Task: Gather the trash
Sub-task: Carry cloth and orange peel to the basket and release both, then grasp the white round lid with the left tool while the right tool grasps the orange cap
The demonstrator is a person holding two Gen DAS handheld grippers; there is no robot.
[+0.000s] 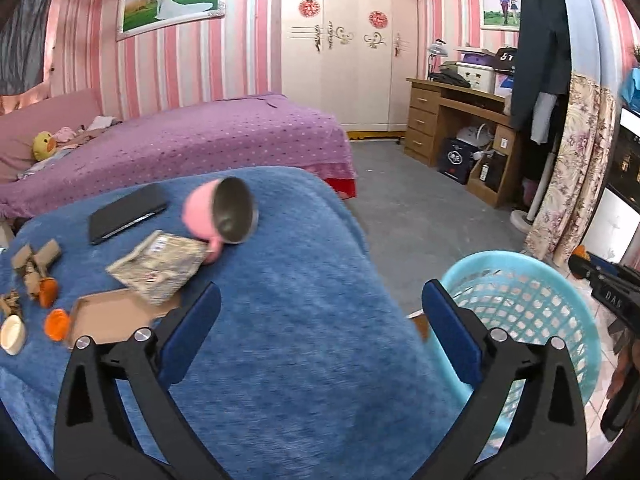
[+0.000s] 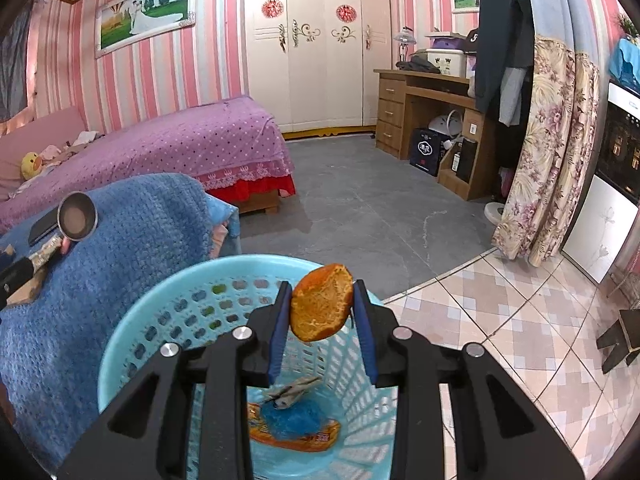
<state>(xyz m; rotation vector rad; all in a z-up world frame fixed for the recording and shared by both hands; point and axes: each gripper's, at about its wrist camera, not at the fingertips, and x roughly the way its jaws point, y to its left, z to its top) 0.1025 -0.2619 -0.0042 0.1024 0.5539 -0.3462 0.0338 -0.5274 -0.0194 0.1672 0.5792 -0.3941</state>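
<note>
My right gripper (image 2: 322, 285) is shut on a piece of orange peel (image 2: 320, 308) and holds it above the open top of the light blue mesh basket (image 2: 160, 292). At the basket's bottom lie an orange wrapper (image 2: 294, 434), a blue wad (image 2: 292, 416) and a grey crumpled scrap (image 2: 292, 392). My left gripper (image 1: 323, 292) stands wide open over the blue blanket (image 1: 304, 320), nothing between its pads. To its left lie a crumpled paper pack (image 1: 156, 268), a flat cardboard tray (image 1: 108, 316), orange peel bits (image 1: 56, 322) and cardboard scraps (image 1: 36, 260). The basket (image 1: 532, 308) is at its right.
A pink mug (image 1: 220, 216) lies on its side beside a black phone (image 1: 128, 212) on the blanket. A white lid (image 1: 12, 334) is at the far left. Behind are a purple bed (image 1: 200, 140), a wardrobe (image 1: 344, 60) and a wooden desk (image 1: 448, 120). Grey floor lies between.
</note>
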